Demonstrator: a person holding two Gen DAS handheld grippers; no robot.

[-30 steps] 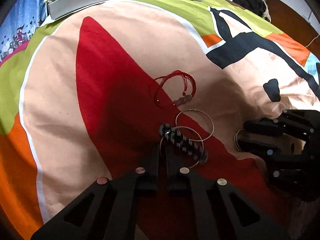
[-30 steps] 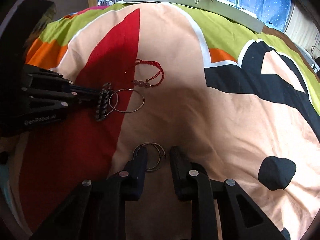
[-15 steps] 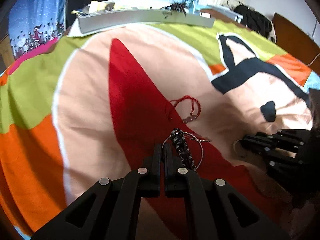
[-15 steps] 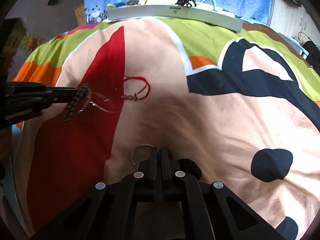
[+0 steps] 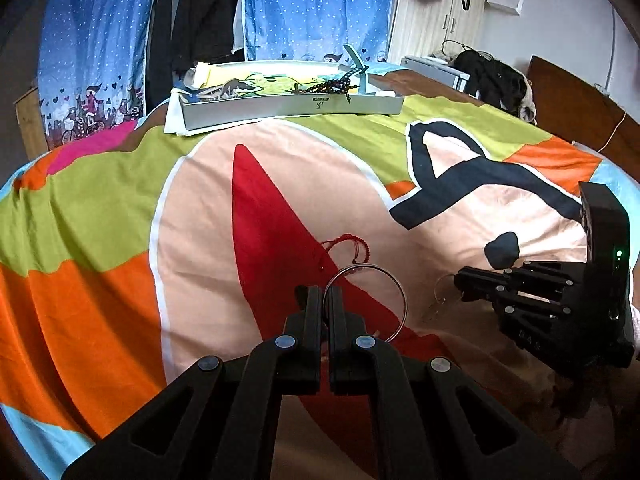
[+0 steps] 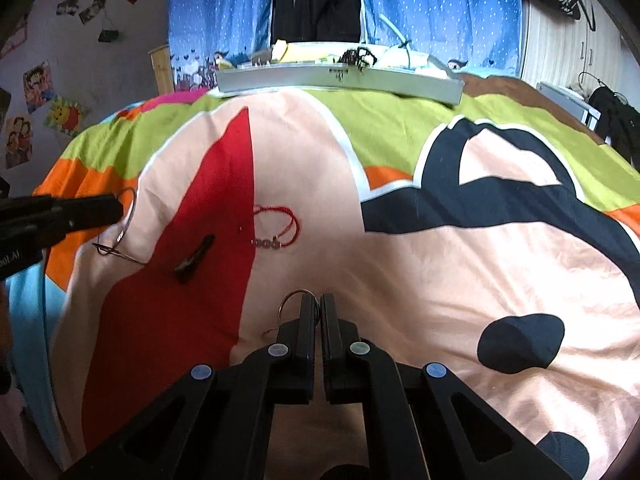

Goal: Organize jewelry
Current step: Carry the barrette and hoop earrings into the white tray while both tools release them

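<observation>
I see a bed under a bright patchwork duvet. Behind it hang blue dotted curtains with dark clothing between them. Cartoon pictures are stuck on the left wall. A wooden wardrobe and wooden headboard stand right.

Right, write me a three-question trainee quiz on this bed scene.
1. True or false: the left gripper is shut on a hoop.
2. What does the right gripper hold? A a necklace; B small rings; C nothing.
3. Which lies nearer the tray: the red bracelet or the black bracelet?
Key: 1 true; 2 B; 3 red bracelet.
</observation>
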